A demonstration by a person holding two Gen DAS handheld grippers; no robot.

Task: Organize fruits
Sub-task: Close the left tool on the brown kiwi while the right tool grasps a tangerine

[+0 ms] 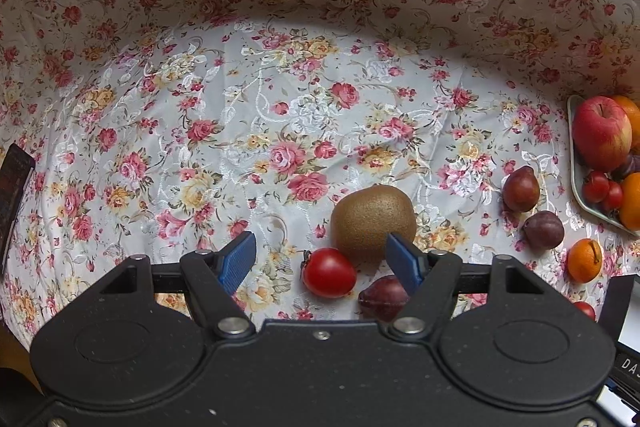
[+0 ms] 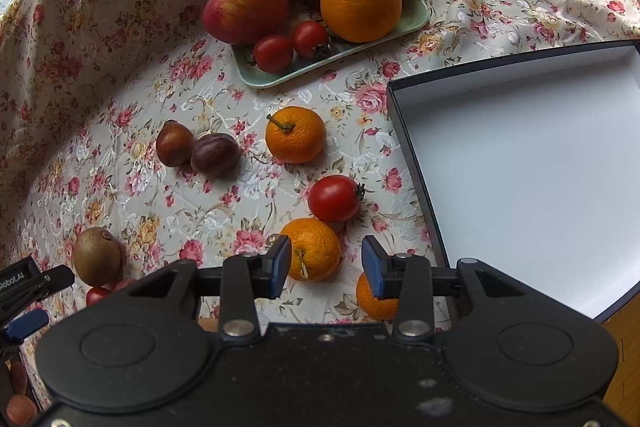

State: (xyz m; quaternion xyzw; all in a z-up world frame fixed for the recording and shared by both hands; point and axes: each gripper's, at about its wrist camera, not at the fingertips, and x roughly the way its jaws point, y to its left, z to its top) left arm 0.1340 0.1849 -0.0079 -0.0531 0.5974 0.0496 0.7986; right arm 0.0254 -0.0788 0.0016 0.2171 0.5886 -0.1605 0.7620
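Observation:
My left gripper is open and hangs over a brown kiwi, a red tomato and a dark plum on the flowered cloth. Two more plums and a mandarin lie to the right. My right gripper is open above a mandarin that sits close to its left finger; the pads do not touch it. A second mandarin is partly hidden under the right finger. Beyond lie a tomato, a third mandarin and two plums.
A pale green tray at the back holds an apple, oranges, plums and small tomatoes. A dark-rimmed box with a white inside lies at the right. The cloth rises behind the table. A dark flat object sits at the far left.

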